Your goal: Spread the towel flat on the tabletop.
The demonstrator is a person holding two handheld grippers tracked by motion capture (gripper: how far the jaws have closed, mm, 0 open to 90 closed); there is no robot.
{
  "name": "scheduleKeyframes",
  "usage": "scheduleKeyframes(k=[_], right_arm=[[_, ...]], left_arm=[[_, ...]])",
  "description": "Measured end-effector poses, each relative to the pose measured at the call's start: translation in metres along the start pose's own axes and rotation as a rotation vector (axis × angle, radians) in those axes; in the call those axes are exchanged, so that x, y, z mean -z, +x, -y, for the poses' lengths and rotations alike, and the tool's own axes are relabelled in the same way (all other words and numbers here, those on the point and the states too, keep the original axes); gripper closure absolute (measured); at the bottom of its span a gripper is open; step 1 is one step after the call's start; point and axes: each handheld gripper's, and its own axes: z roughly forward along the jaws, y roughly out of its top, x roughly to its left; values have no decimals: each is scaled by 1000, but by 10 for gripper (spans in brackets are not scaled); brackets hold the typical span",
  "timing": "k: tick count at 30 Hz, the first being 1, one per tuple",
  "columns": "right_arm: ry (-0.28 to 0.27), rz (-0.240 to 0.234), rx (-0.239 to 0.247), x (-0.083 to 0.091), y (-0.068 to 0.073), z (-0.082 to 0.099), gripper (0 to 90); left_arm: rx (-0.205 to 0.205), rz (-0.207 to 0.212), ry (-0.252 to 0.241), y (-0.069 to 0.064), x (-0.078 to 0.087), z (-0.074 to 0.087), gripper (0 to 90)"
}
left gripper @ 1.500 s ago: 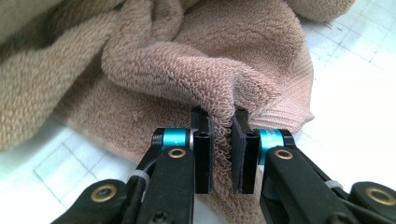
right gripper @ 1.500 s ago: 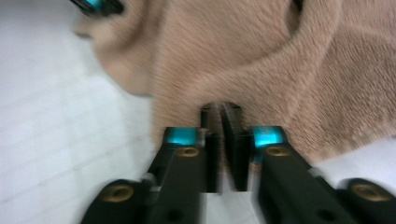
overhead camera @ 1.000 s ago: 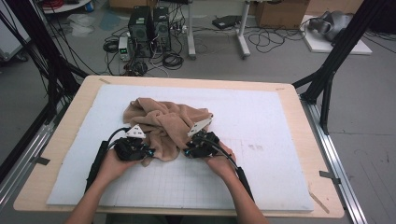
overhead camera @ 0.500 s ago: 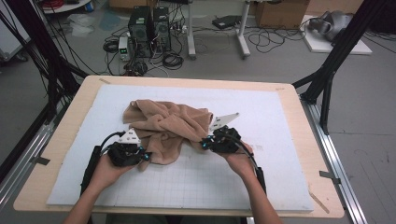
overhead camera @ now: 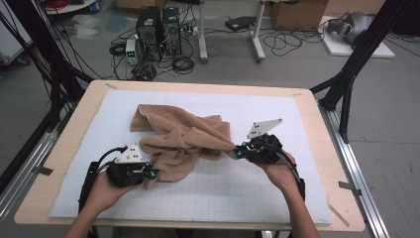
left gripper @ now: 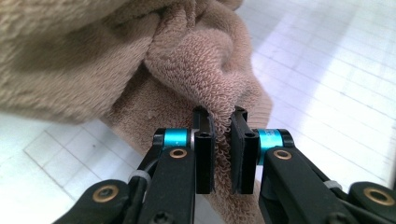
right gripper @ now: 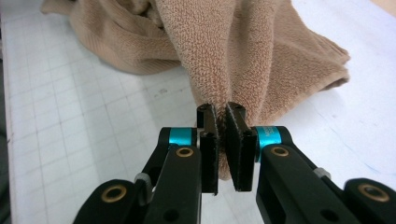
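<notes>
while both of our grippers are pinching it, the tan towel (overhead camera: 181,139) lies bunched in the middle of the surface (overhead camera: 307,208), closer to the left edge than the right, with its crumpled bulk trailing toward the far-left corner. our left gripper (overhead camera: 148,173) sits near the front-left part of the white mat (overhead camera: 223,198), its jaws pressed together on a fold of terry — in the left gripper view (left gripper: 221,140) the cloth is squeezed between the two black pads and hangs down past them. our right gripper (overhead camera: 239,150) is to the right of centre, its jaws likewise closed on a thin edge of the towel, which the right gripper view (right gripper: 222,135) shows rising from the pads in a gathered ridge.

the relation that matters: the towel lies between the two grippers, so each one has the cloth on its inward side, and the span between the pinch points runs roughly along the front edge of the surface, tilting a little away on the right. the towel's long axis is not yet clear — it is a heap, not a rectangle — but the stretched strip between the grippers points left to right. neither hand is nearer; both already hold it. we judge the coming move to be drawing the grippers apart to spread the edge taut.
</notes>
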Motion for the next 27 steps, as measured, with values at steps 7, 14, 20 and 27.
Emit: scheduleKeyframes(k=[7, 14, 20, 27], right_arm=[[-2, -8, -32, 3, -13, 0, 844], [43, -32, -79, -35, -25, -2, 786], [-6, -34, -73, -24, -19, -1, 699], [-70, -65, -55, -10, -4, 3, 675]], left_arm=[[10, 20, 3, 0, 5, 9, 765], [23, 41, -25, 3, 7, 0, 518], [36, 26, -40, 9, 3, -5, 530], [35, 18, -35, 11, -11, -11, 535]])
